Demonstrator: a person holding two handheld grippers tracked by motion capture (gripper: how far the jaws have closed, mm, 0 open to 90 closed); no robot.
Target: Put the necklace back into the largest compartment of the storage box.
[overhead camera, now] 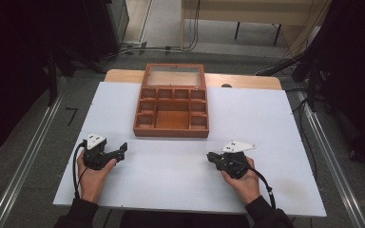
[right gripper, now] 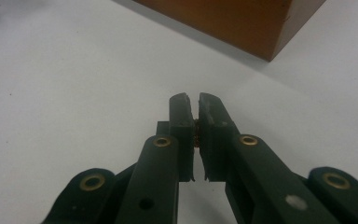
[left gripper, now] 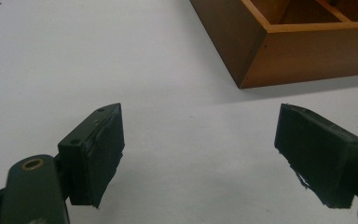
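A wooden box (overhead camera: pixel 171 132) with several small compartments stands at the middle back of the white table (overhead camera: pixel 266 123), its glass lid (overhead camera: pixel 174 76) folded open behind it. My left gripper (overhead camera: pixel 122 148) rests on the table in front of the box's left corner and is open, with bare table between its pads (left gripper: pixel 200 149). That corner of the box (left gripper: pixel 303 51) lies just ahead of it. My right gripper (overhead camera: pixel 210 156) lies near the front right with its pads pressed together (right gripper: pixel 196 100). A small brass glint sits deep between them; I cannot tell what it is.
The box's corner (right gripper: pixel 233 23) is ahead of the right gripper. A wooden tabletop strip (overhead camera: pixel 247 80) shows behind the white sheet. Metal rails (overhead camera: pixel 24 161) run along both sides of the table on the floor, and cables (overhead camera: pixel 275 69) lie at the back.
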